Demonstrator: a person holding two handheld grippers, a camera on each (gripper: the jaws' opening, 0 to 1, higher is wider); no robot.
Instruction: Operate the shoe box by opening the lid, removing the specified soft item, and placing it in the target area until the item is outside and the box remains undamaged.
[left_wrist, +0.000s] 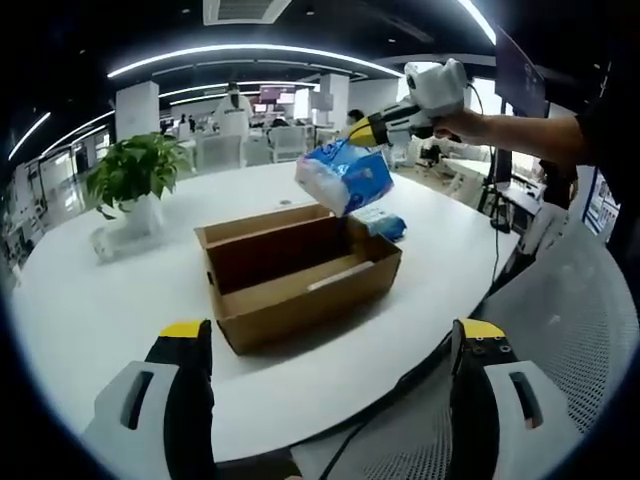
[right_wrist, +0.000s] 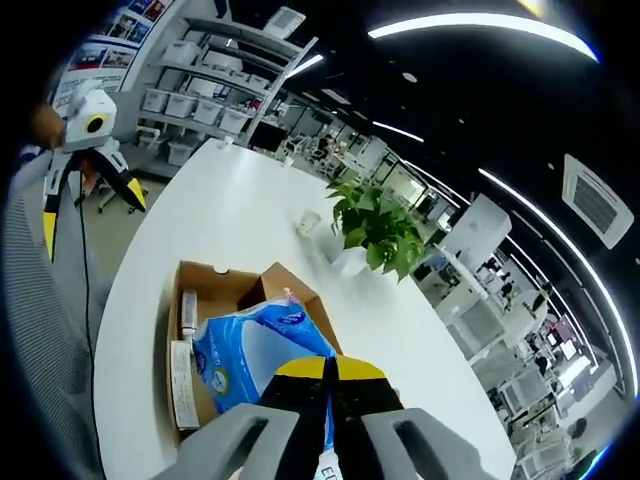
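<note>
An open brown cardboard box (left_wrist: 300, 270) stands on the white table (left_wrist: 100, 310), its lid flaps folded back. Above its far right corner hangs a soft blue-and-white tissue pack (left_wrist: 345, 175), pinched by my right gripper (left_wrist: 362, 133), which a hand holds from the right. In the right gripper view the yellow-tipped jaws of that gripper (right_wrist: 330, 372) are shut on the pack (right_wrist: 250, 350), over the box (right_wrist: 185, 290). My left gripper (left_wrist: 330, 345) stands wide open near the table's front edge, apart from the box; it also shows as the left gripper (right_wrist: 90, 212) at upper left.
A second blue pack (left_wrist: 385, 225) lies on the table behind the box. White flat items (right_wrist: 182, 370) rest inside the box. A potted plant (left_wrist: 135, 180) stands at the back left, with a white cup (right_wrist: 308, 222) near it. A grey mesh chair (left_wrist: 570, 320) is at the right.
</note>
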